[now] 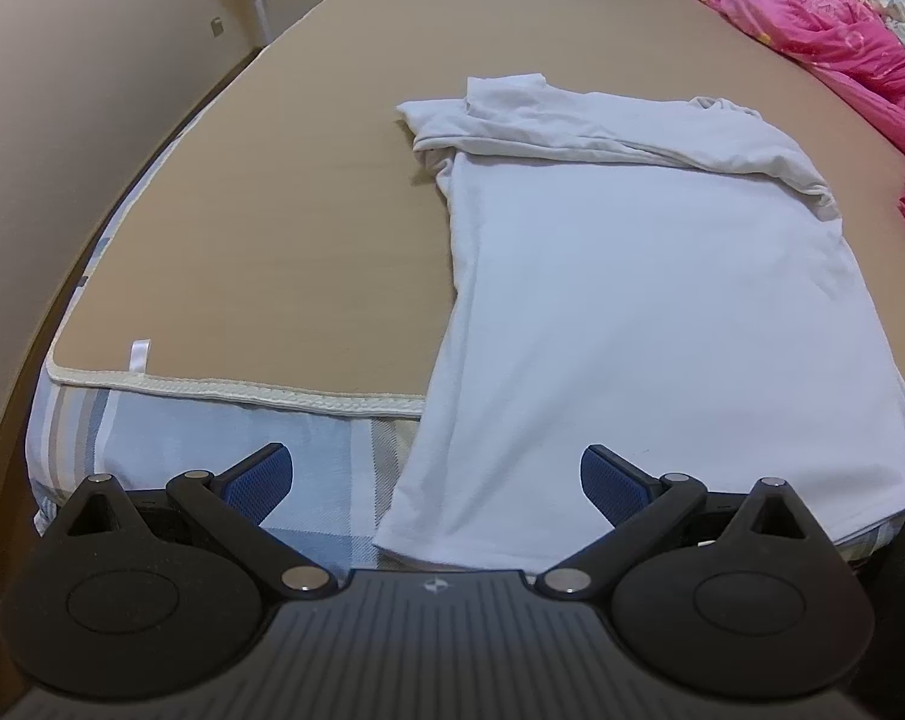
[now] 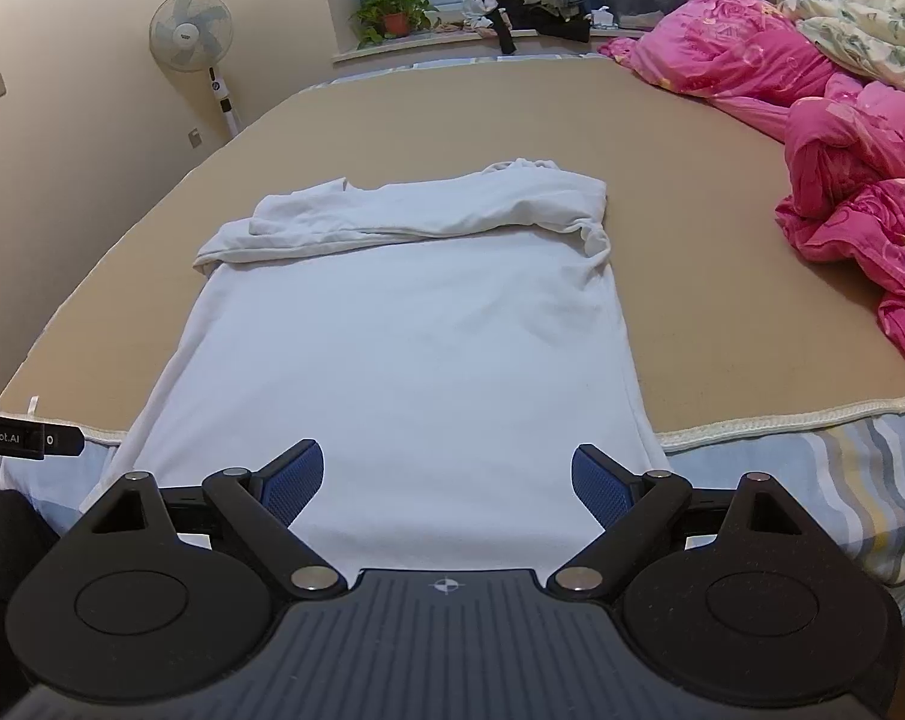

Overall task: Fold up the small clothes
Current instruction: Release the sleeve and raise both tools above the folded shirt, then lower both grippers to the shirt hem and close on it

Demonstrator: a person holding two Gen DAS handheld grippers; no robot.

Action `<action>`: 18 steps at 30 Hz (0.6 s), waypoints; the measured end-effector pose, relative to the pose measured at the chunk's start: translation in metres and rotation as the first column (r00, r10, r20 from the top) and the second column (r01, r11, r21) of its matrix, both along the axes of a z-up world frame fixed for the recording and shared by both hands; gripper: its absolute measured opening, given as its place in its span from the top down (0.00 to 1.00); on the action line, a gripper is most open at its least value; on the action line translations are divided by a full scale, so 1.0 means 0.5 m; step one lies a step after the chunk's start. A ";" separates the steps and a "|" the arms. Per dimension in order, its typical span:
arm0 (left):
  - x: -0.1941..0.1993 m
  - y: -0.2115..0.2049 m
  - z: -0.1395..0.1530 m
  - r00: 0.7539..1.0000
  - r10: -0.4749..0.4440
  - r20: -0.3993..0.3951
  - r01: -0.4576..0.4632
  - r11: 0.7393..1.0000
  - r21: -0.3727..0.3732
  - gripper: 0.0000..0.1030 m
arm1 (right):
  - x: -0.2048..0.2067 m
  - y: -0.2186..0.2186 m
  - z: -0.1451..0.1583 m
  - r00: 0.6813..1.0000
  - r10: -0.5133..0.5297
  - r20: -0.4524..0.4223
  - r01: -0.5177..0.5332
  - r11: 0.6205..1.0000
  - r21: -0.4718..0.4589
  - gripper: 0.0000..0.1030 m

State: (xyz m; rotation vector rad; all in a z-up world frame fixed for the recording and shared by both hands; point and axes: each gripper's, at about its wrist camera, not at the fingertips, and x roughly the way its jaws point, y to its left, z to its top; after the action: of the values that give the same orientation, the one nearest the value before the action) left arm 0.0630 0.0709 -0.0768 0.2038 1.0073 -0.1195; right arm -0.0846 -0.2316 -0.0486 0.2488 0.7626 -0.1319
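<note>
White cotton: T-shirt (image 2: 416, 336) spread flat on tan mat (image 1: 260, 228) of bed, hem end hanging over near edge onto striped sheet (image 1: 212, 444).
Done so far: sleeves and shoulder part turned in across far end, forming a bunched band (image 2: 428, 210); body narrowed to a long rectangle.
Left to do, by judgement: lifting hem end and folding lengthwise toward collar, likely once or twice more; smoothing rumpled far band.
Left gripper (image 1: 434, 480): low at near bed edge, aimed along bed, spanning shirt's left hem corner; spread wide, nothing between blue pads (image 1: 266, 480).
Right gripper (image 2: 446, 480): low over hem, centred on shirt's right half; likewise spread wide, grasping nothing.
Contact: neither claw visibly touching cloth; cannot tell for certain.
Surroundings: pink quilt (image 2: 848, 162) heaped at right, well apart from shirt; standing fan (image 2: 191, 30) by wall.
</note>
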 end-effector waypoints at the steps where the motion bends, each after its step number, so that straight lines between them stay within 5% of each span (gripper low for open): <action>1: 0.001 0.001 -0.001 1.000 0.001 -0.002 -0.001 1.000 0.001 0.00 | 0.000 0.000 0.000 1.000 0.001 -0.002 -0.001 1.000 0.000 0.12; 13: 0.040 0.023 -0.048 0.999 0.033 -0.007 -0.032 0.997 0.064 0.00 | 0.008 -0.050 -0.015 0.999 -0.043 -0.004 0.043 0.999 -0.017 0.09; 18: 0.093 0.053 -0.125 0.997 0.018 -0.081 -0.015 0.999 0.047 0.01 | 0.030 -0.168 -0.079 0.977 -0.187 -0.106 0.198 0.973 0.115 0.09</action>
State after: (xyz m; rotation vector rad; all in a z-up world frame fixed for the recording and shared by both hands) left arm 0.1093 0.0975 -0.1395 0.2342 1.0935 -0.0900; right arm -0.0696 -0.3156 -0.0883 0.4383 0.8410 -0.2819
